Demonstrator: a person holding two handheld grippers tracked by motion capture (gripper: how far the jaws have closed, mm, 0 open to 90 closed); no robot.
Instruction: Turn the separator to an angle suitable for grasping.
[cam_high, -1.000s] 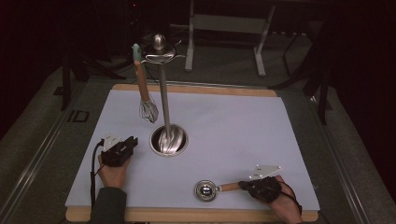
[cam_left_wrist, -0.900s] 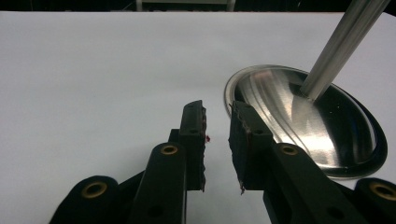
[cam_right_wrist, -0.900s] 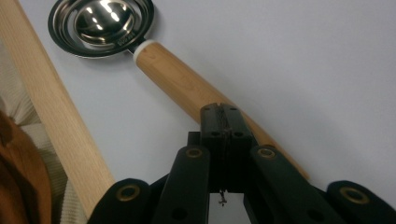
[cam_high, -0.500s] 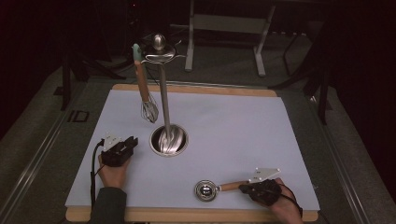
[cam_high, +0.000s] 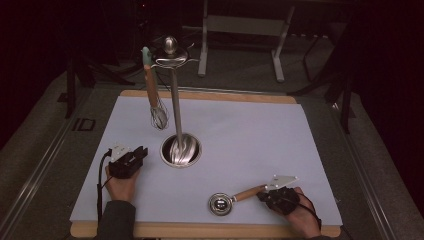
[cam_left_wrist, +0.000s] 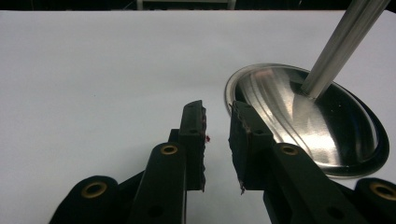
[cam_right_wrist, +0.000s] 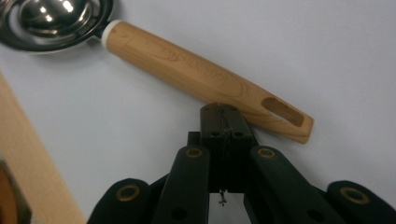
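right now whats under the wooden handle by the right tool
Only the white mat lies under the wooden handle. The shut right tool covers a small stretch of its near edge.

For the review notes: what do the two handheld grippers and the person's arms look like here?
Both are black two-jaw grippers with brass-coloured pivot rivets and ridged pads. The left gripper trails a black cable in the high view and carries a pale plate on top. The right gripper carries a grey three-cornered plate, and a black cable loops past that hand. A dark sleeve covers the left forearm.
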